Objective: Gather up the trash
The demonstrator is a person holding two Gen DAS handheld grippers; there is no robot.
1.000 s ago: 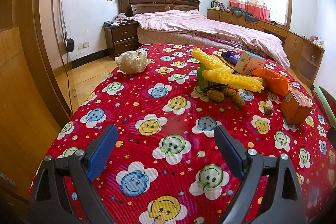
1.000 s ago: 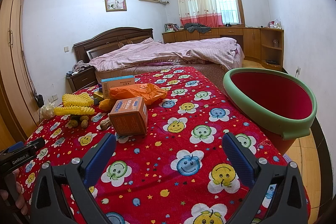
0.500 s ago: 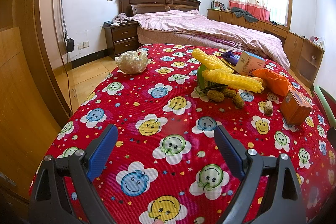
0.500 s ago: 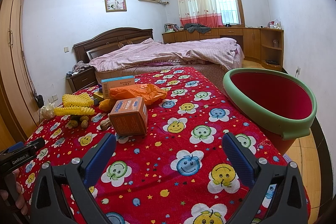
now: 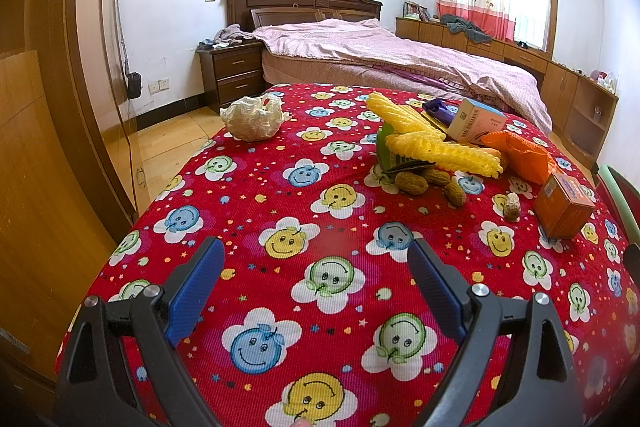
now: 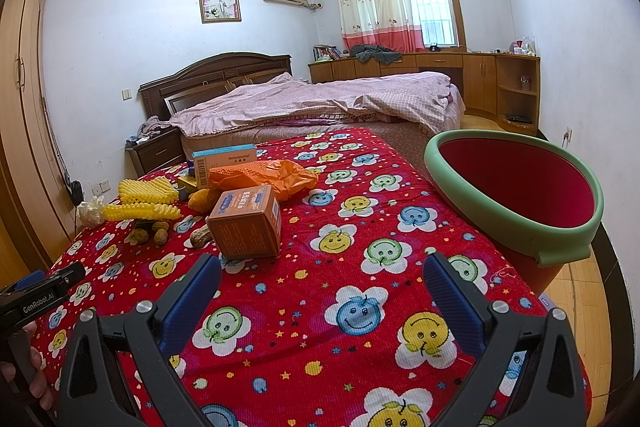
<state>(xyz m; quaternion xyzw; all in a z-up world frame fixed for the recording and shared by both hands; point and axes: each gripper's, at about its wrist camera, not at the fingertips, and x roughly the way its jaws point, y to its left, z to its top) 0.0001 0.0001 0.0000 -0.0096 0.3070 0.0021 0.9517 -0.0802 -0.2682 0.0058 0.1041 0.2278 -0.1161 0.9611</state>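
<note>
Left gripper: jaws wide, holding nothing, over bare cloth. Right gripper: likewise wide, unladen. Trash ahead: orange box, peanuts, yellow netting, crumpled bag near far-left edge. Bin touching the cloth's right edge.

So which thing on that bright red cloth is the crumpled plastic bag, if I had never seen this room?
Start at the table with the red smiley-flower cloth and go to its far corner nearest the dark wooden nightstand. The crumpled plastic bag sits there alone, apart from the pile of boxes and yellow foam netting. It is the only pale, whitish, wrinkled lump; everything else is yellow, orange or boxy.
</note>
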